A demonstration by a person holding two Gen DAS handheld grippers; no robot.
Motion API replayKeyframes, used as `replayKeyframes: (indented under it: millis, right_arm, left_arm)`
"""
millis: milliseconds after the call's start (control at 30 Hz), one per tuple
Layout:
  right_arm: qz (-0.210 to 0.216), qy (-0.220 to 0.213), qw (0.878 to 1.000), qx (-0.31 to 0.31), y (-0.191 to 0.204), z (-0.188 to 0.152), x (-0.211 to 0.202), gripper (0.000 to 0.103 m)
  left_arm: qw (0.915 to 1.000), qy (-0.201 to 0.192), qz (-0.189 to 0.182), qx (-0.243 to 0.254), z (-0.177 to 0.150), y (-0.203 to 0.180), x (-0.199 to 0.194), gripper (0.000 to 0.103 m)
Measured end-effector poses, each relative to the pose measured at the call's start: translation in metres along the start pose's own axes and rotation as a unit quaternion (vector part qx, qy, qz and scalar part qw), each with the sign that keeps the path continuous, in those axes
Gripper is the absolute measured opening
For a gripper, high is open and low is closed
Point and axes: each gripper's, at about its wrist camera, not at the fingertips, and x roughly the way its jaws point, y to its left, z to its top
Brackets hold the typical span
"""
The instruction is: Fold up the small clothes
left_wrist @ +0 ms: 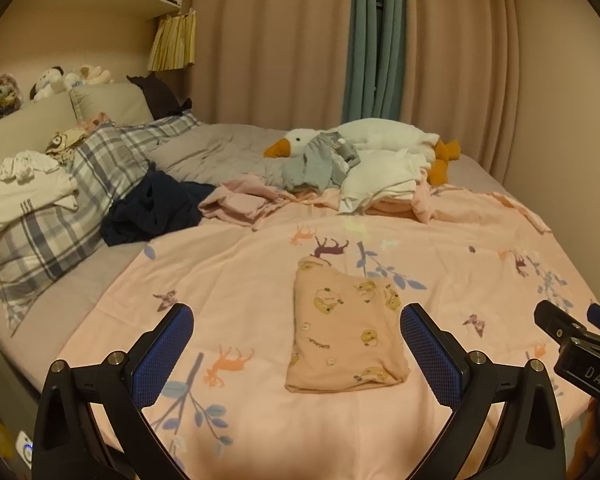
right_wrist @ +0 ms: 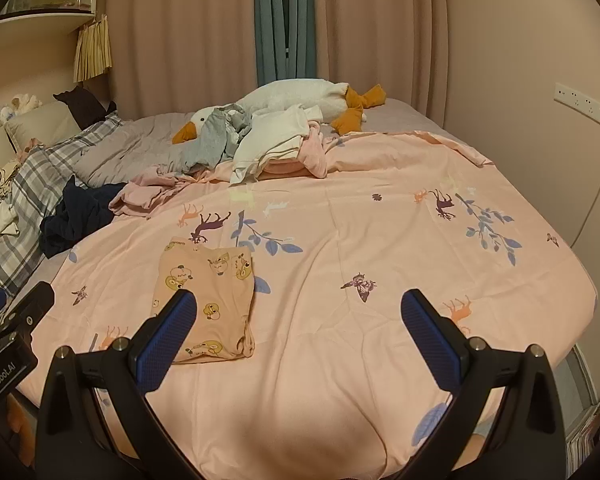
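A small pink garment with yellow cartoon prints (left_wrist: 342, 330) lies folded in a neat rectangle on the pink bedsheet (left_wrist: 260, 272). It also shows in the right wrist view (right_wrist: 208, 300). My left gripper (left_wrist: 296, 354) is open and empty, held above the sheet just in front of the garment. My right gripper (right_wrist: 300, 336) is open and empty, with the garment under its left finger. The right gripper's tip shows at the right edge of the left wrist view (left_wrist: 572, 330).
A pile of unfolded clothes lies at the far side: a pink one (left_wrist: 240, 204), a dark navy one (left_wrist: 152, 208), a grey one (left_wrist: 320, 164), a white one (left_wrist: 380, 180). A plush goose (left_wrist: 364, 140) lies behind. Plaid pillows (left_wrist: 60, 216) sit left. A wall (right_wrist: 540, 120) bounds the right.
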Motion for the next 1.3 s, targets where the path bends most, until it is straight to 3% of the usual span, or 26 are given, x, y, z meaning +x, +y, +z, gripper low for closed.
replayKeyframes:
  millis: [1300]
  right_arm:
    - [0.0, 0.008, 1.0, -0.018, 0.0028, -0.0045, -0.0005, 0.103]
  left_arm:
    - [0.9999, 0.005, 0.001, 0.009, -0.0001, -0.0002, 0.0007, 0.102]
